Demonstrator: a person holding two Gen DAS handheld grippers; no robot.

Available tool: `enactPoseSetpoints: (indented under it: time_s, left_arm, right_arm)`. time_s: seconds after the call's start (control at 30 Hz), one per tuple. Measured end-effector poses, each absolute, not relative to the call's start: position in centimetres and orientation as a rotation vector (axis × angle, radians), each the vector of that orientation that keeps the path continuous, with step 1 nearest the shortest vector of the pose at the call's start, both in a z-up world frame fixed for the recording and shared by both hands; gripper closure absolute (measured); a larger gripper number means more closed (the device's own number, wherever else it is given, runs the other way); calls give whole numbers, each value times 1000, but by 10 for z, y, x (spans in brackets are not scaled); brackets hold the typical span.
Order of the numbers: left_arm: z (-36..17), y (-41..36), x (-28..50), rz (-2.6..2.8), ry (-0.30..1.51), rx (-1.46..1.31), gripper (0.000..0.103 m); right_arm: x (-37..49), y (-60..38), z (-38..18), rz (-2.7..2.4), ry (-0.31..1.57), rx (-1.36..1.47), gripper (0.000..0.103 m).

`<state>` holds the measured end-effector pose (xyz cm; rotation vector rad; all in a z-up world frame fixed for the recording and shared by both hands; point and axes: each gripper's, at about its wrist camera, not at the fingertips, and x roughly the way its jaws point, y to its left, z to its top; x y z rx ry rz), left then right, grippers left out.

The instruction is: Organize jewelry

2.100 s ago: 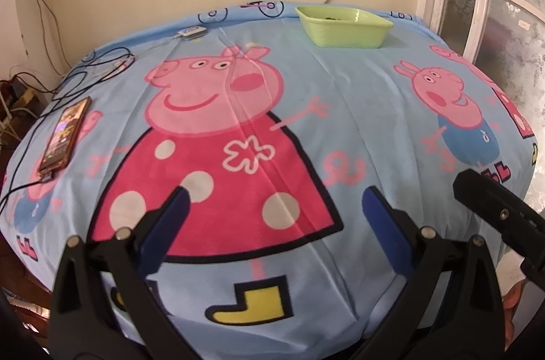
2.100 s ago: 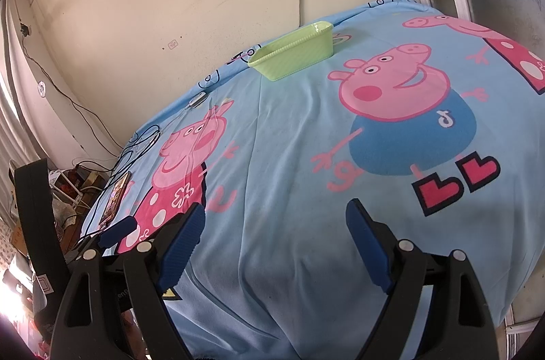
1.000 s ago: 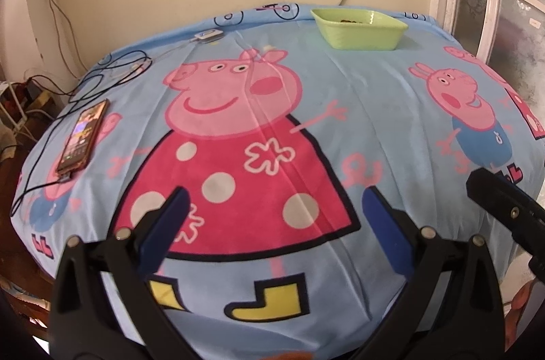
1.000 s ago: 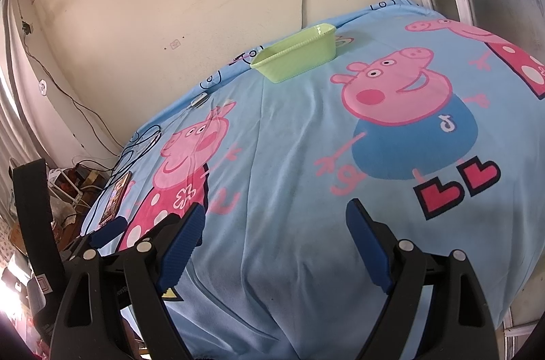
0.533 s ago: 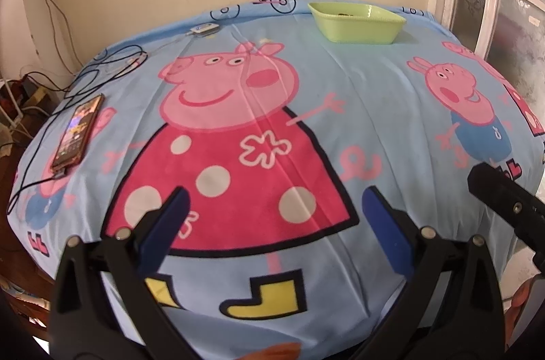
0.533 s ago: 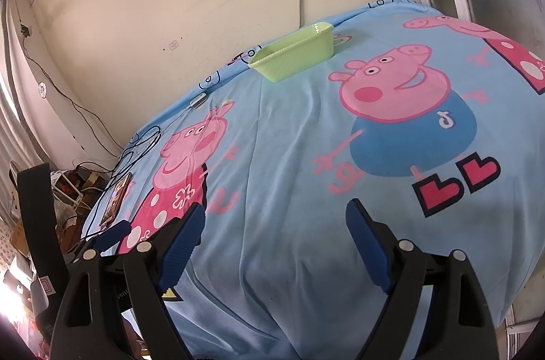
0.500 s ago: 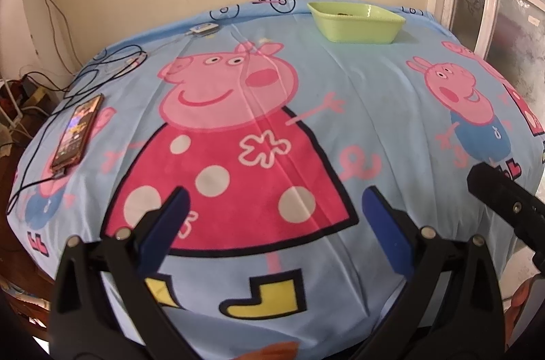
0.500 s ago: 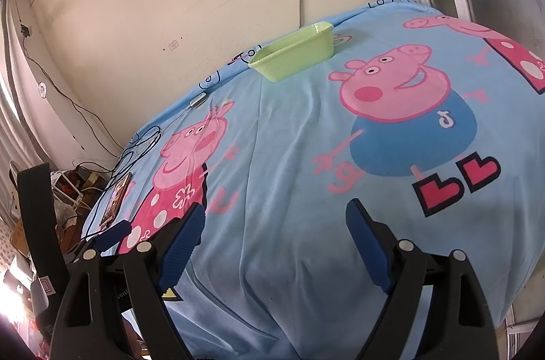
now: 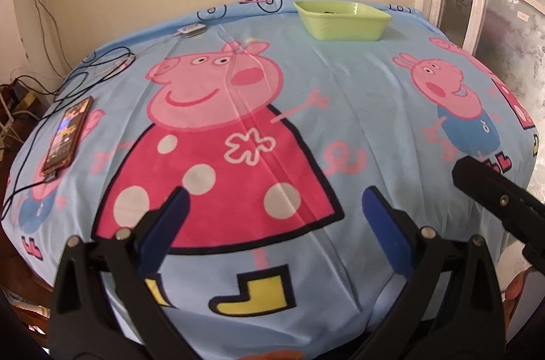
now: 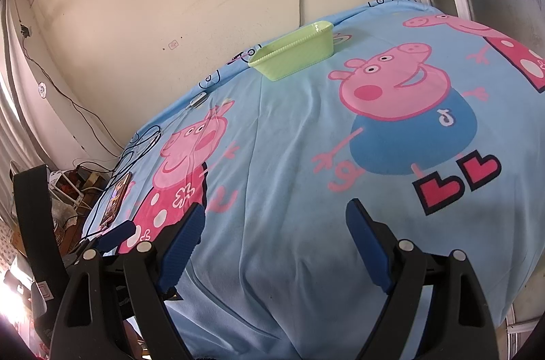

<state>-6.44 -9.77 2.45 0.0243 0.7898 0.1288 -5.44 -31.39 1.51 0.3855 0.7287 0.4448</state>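
Tray [image 9: 344, 22] light green, shallow, small dark bits inside.

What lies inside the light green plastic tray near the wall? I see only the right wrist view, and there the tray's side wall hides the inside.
Observer: The left wrist view looks into the light green plastic tray. It holds a few small dark pieces, too small to name.
Operator: Is the left gripper open?
Observer: Yes, open, with nothing between its blue pads. Only the blue cartoon-print blanket shows beyond.
Operator: Is the slim dark smartphone switched on?
Observer: It lies face up with its screen lit, and a cable is plugged into its near end.
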Motion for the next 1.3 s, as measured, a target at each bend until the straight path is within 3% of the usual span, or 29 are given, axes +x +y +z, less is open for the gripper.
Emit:
enactPoseSetpoints:
  time_s: [1.3]
  left_arm:
    - [21,-89,-64,141,825,1,6]
  right_arm:
    - [-55,-313,14,444,731,389,42]
